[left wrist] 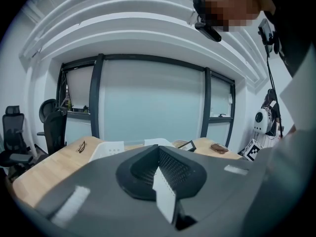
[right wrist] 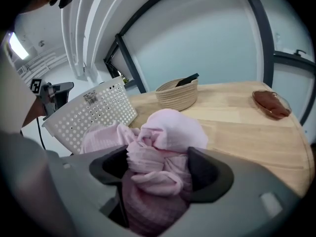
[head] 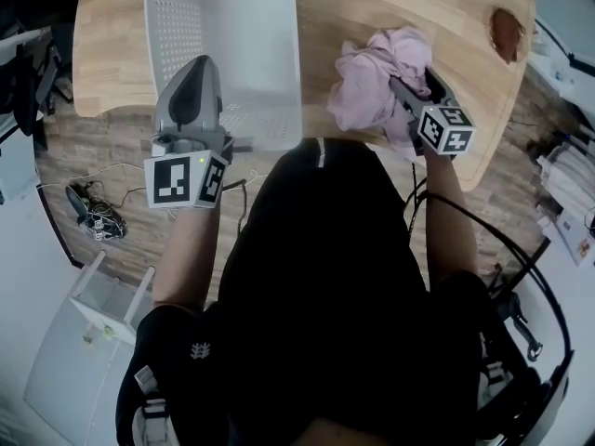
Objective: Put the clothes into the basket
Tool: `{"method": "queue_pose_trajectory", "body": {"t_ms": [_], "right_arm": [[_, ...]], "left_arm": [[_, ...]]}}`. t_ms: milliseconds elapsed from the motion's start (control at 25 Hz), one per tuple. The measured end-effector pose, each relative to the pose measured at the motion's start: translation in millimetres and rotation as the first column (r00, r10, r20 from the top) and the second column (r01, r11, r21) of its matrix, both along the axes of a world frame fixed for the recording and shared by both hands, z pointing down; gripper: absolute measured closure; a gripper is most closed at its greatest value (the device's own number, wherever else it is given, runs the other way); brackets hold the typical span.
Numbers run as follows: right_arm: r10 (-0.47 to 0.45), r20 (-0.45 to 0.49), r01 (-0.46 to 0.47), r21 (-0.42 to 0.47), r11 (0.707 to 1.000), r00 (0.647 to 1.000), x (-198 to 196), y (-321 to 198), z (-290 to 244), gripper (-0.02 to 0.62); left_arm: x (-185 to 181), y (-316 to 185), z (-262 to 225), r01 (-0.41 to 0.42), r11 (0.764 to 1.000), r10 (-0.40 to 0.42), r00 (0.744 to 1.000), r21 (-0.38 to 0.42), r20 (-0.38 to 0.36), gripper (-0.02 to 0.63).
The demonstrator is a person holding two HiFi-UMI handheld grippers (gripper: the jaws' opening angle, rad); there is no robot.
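Straddled the pink clothes [head: 372, 68] with the right gripper [right wrist: 157, 169], jaws spread wide.
Had cloth bunched between them, seemingly unpinched, on the desk [head: 107, 54] right of centre. Held the left gripper [left wrist: 159, 174] shut and empty by the white basket's [head: 172, 35] near rim, upper left. Found no long axis in the heap; judged the right hand nearer, basket just left of it.

Before me is a light wooden table [head: 112, 45]. On it stand a white perforated basket [head: 177, 26] and, near it, a heap of pink clothes [head: 372, 77]. Further away are a woven bowl [right wrist: 177, 95] and a small brown thing [head: 508, 33].
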State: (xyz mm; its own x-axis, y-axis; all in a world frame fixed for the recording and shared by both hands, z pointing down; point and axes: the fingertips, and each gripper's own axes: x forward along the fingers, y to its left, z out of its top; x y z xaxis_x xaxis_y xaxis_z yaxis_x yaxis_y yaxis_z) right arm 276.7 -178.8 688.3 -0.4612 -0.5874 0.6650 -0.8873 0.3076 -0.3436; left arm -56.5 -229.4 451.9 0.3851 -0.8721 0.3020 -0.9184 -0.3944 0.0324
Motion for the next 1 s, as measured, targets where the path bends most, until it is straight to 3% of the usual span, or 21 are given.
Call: {"method": "queue_pose_trajectory", "body": {"t_ms": [520, 1000], "right_arm": [[-0.062, -0.101, 0.065, 0.029, 0.997, 0.993, -13, 9, -23, 0.36], [-0.047, -0.102, 0.058, 0.108, 0.992, 0.994, -20, 17, -69, 0.373]], "left_arm": [[1, 1, -31, -0.001, 0.998, 0.001, 1.0, 0.055, -0.007, 0.601], [-11, 17, -60, -0.004, 0.993, 0.007, 1.0, 0.118, -0.024, 0.601]]}}
